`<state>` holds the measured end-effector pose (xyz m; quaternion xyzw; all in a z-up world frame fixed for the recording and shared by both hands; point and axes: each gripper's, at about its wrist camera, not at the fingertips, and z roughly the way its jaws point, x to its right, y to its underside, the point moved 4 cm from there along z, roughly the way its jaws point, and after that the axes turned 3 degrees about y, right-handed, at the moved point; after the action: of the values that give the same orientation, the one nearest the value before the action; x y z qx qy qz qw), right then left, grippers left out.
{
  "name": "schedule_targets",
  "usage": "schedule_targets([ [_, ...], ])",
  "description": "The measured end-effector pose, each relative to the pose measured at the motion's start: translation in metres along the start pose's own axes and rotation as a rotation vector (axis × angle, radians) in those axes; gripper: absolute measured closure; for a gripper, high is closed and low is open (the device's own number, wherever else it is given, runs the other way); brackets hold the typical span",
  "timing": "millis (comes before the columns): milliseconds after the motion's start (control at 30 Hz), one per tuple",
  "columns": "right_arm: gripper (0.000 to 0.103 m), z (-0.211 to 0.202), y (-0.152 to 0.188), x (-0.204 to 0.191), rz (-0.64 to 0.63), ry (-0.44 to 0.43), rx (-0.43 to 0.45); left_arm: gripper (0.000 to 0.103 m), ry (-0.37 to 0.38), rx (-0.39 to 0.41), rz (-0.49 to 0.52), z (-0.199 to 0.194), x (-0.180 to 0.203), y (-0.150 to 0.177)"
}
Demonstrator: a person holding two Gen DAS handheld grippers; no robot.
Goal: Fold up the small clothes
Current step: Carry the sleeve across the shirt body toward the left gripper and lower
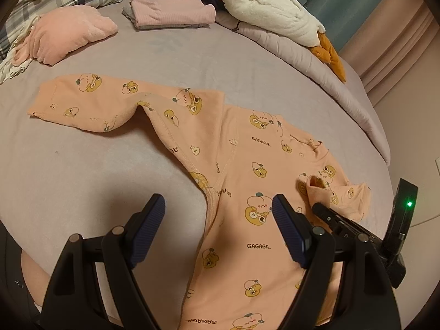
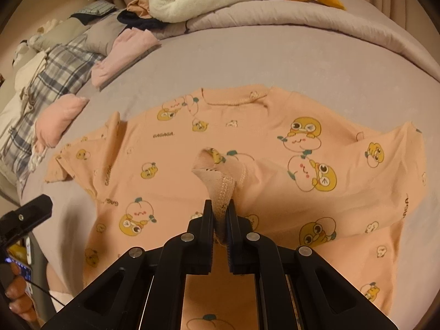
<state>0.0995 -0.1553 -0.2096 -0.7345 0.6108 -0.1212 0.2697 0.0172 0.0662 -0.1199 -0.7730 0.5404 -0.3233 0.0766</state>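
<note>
— Where's the shirt?

— The peach shirt [image 2: 247,148] lies flat mid-bed [image 2: 220,63], collar toward the far edge. My right gripper [image 2: 219,214] is clenched on 1 sleeve cuff [image 2: 217,176], carried over the chest.

— And your left?

— My left gripper [image 1: 220,220] hangs released over the other side, nearer the outstretched sleeve [image 1: 90,101].

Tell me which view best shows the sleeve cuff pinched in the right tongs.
Right wrist view: the sleeve cuff sits centred, clamped between the right tongs. The left wrist view shows the same cuff small, near the frame's right edge.
</note>
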Motion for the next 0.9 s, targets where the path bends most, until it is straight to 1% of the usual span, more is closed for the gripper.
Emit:
schedule_targets([
  [133, 0.095, 0.004, 0.003, 0.003, 0.004, 0.0, -0.019, 0.023, 0.001, -0.002, 0.007, 0.002, 0.002, 0.0],
  [233, 0.095, 0.005, 0.004, 0.004, 0.012, -0.005, -0.025, 0.023, -0.014, -0.005, 0.009, 0.004, 0.002, 0.001],
  [333, 0.095, 0.005, 0.005, 0.005, 0.012, -0.007, -0.028, 0.023, -0.006, -0.012, 0.007, 0.004, 0.003, 0.001],
  [767, 0.095, 0.013, 0.01, 0.007, 0.013, -0.006, -0.054, 0.023, -0.009, -0.015, 0.019, 0.004, 0.008, 0.001],
  [900, 0.095, 0.013, 0.01, 0.009, 0.015, -0.012, -0.057, 0.022, 0.003, -0.019, 0.02, 0.006, 0.01, 0.001],
])
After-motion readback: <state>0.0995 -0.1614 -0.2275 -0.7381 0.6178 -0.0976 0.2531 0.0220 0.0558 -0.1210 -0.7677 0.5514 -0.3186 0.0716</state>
